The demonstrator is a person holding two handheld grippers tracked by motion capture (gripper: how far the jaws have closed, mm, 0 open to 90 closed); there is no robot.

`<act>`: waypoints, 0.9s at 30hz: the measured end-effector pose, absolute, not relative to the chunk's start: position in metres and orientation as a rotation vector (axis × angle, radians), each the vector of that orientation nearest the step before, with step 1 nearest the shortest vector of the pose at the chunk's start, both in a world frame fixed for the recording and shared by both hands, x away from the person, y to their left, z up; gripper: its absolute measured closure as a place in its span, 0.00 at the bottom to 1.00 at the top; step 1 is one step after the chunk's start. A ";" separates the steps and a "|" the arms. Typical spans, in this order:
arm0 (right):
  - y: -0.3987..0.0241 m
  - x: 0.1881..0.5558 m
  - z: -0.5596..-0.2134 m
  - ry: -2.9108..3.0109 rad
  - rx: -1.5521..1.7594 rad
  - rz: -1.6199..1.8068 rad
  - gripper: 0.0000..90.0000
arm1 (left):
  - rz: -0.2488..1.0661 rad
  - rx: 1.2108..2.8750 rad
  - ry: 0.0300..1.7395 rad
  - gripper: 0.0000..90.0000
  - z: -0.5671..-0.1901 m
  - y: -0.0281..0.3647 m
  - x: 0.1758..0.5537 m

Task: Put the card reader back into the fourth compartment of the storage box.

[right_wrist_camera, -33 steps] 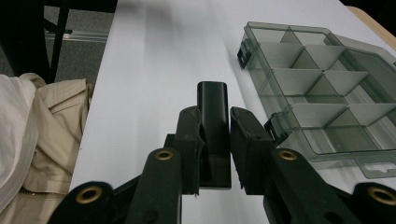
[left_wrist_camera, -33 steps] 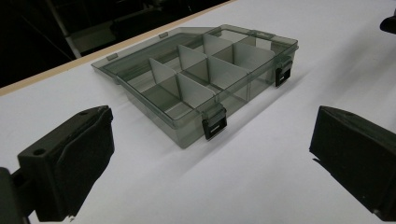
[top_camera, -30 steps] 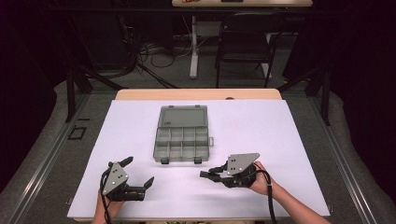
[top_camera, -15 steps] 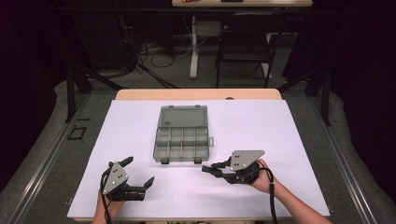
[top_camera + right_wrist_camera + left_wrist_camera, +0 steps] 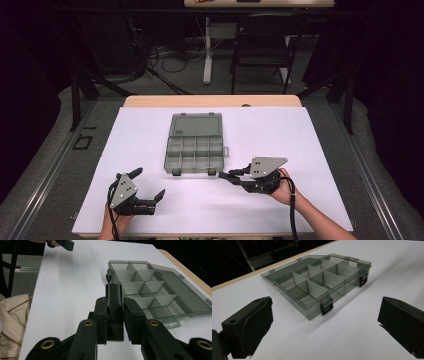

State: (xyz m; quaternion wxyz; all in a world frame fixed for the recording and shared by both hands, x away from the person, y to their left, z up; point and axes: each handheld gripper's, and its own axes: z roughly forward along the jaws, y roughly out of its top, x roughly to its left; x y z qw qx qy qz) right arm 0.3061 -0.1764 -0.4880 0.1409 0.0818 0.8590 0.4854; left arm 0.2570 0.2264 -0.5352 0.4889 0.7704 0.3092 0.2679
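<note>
Right gripper (image 5: 226, 175) clamped on small black block (image 5: 114, 302), nearer open smoky compartmented plastic box (image 5: 195, 145), just beyond its tips; left gripper (image 5: 148, 186) wide, empty.

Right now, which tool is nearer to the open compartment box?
Right. The right tool sits just off the box's near right corner, close to its latch and clamped on a dark block. The left tool stands farther back, toward the table's near left, open and apart from the box.
</note>
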 end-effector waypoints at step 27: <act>-0.177 0.324 -0.479 2.433 0.318 1.376 0.81 | 0.656 1.874 0.750 0.00 -0.535 0.226 0.257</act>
